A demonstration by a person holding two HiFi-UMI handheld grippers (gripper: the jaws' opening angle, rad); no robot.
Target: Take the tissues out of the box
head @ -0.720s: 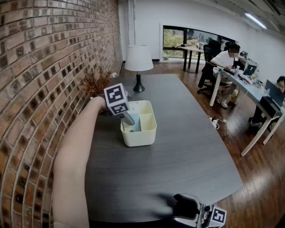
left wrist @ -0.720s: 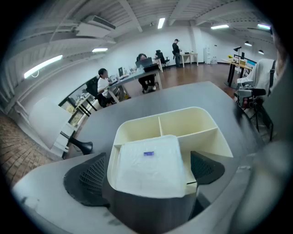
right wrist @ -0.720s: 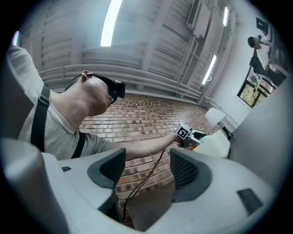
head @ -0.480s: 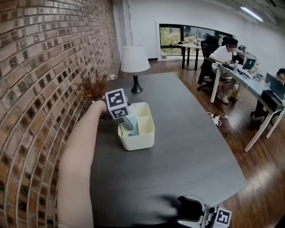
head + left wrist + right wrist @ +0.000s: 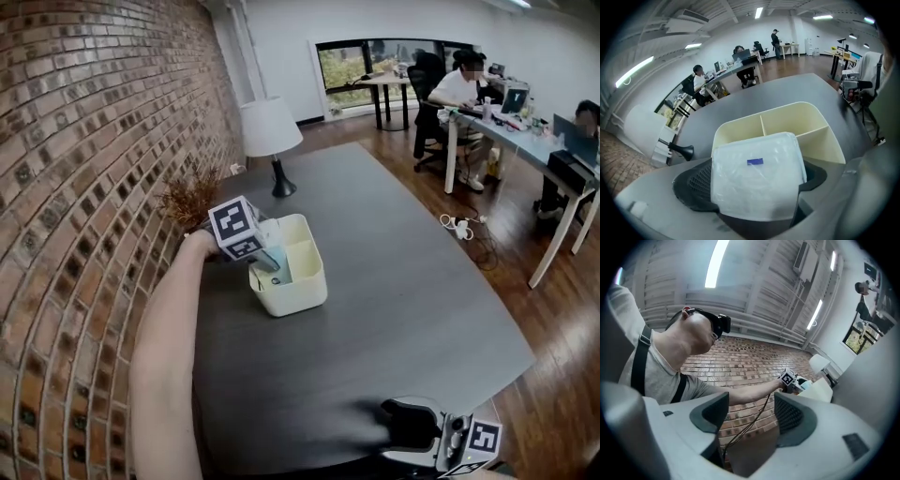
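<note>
The left claw [image 5: 751, 194] is clamped on a pack of tissues [image 5: 757, 168]. Its two dark pads press the pack's opposite sides, and the soft plastic wrap bulges a little between them. Gripping across the width this way suits a limp, slippery packet, since a pinch on a corner would probably let it sag or slide. The pack's flat face, with its small blue tab, is turned towards the claw's camera.

In the head view the pack sits at the rim of the cream box [image 5: 291, 300], over the compartment on the brick-wall side. I cannot tell whether its lower edge is clear of the rim. The claw reaches in from above at a slant, which fits an open-topped box whose inner dividers leave little room for sideways entry. The task looks to be in its lifting-out step. The next move probably needs a straight rise before any sideways travel, or the pack may catch the wall and tip the light box.

The right claw [image 5: 752, 416] is empty with its jaws well apart. It is held low at the near edge of the bench [image 5: 403, 309], far from the box, and points back towards the person. It is apparently parked because one claw is enough. A lamp [image 5: 270, 131] and a dried plant [image 5: 192, 197] stand beyond the box, near the wall.
</note>
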